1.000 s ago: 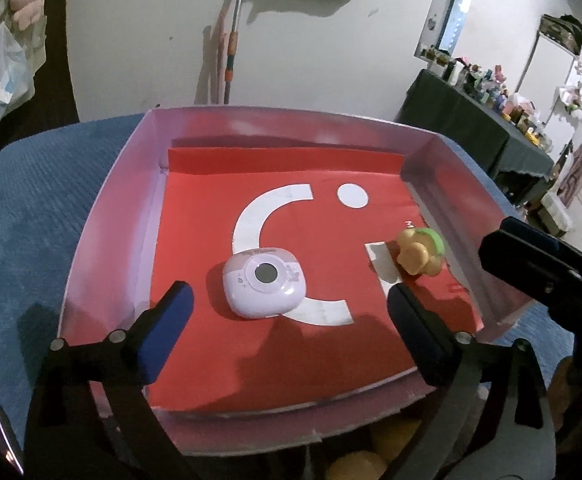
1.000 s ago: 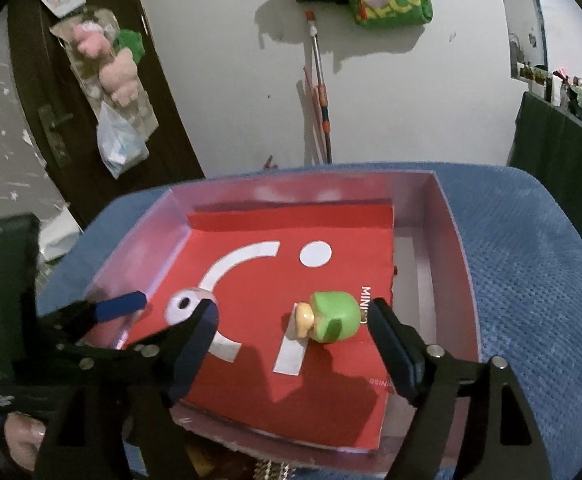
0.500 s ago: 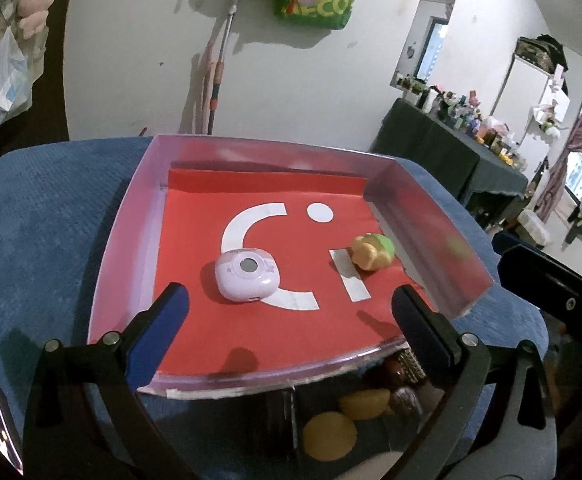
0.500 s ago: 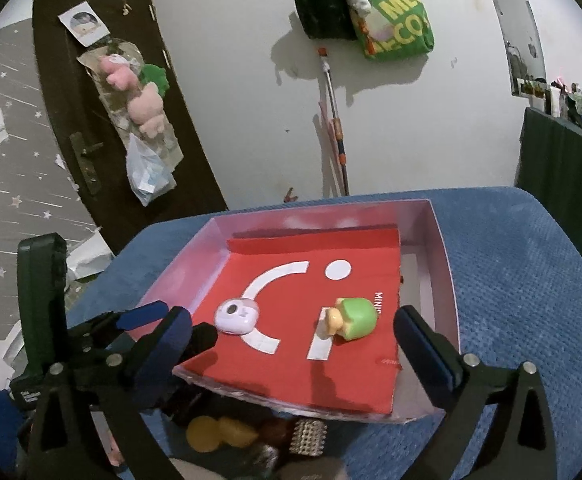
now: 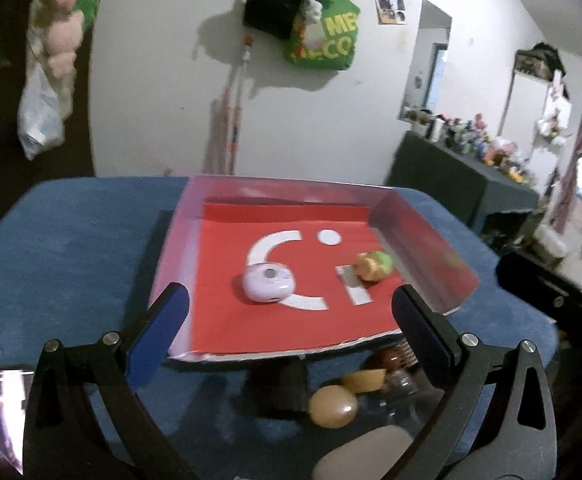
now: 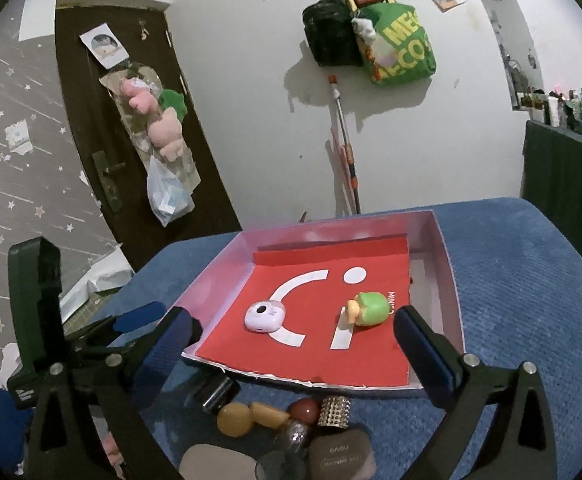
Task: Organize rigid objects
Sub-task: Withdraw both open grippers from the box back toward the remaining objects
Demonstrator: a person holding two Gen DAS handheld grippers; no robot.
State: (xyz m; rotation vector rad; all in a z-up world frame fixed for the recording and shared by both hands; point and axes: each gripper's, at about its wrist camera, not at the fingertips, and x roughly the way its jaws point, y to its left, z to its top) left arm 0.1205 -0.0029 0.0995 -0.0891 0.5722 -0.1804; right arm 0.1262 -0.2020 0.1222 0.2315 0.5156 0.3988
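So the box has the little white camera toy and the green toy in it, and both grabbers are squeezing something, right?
Almost. The box does hold the white camera toy and the green toy, but neither grabber is squeezing anything. The right wrist view shows the right gripper wide open and empty, and the left wrist view shows the left gripper the same.

1 tray [image 6: 447, 276], 2 toys inside, 2 grippers.
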